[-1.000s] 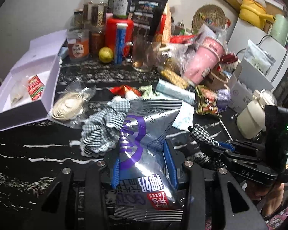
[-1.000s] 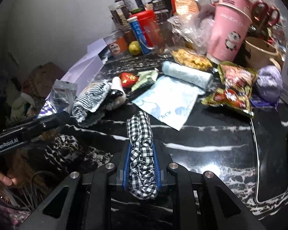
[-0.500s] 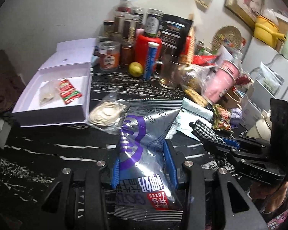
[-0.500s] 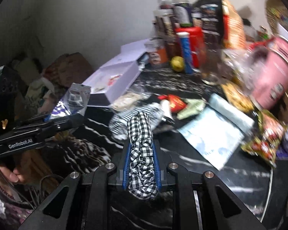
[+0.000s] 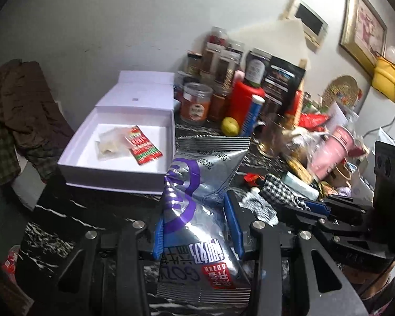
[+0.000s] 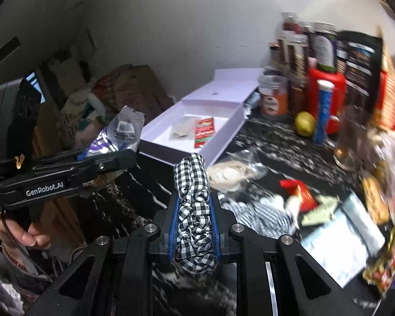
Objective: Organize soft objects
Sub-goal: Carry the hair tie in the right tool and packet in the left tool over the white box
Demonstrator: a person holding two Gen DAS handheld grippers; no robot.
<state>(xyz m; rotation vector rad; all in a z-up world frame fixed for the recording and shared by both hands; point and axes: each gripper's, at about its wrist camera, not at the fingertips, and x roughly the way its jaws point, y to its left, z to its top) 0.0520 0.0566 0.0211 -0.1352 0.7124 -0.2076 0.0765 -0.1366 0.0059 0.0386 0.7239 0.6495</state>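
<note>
My left gripper is shut on a silver and purple snack bag, held above the dark marble table; the bag also shows in the right wrist view. My right gripper is shut on a black-and-white checked scrunchie, also visible in the left wrist view. An open white box lies ahead and left of both grippers. It holds a red packet and a pale sachet. The box also shows in the right wrist view.
Jars, a red canister, a blue tube and a lemon crowd the back of the table. A checked cloth, a bagged pale coil, small packets and a pink cup lie to the right. Clothes pile up at the left.
Both grippers have swung left and lifted with their loads, so the white box now lies more centrally ahead. Neither grip has changed.
</note>
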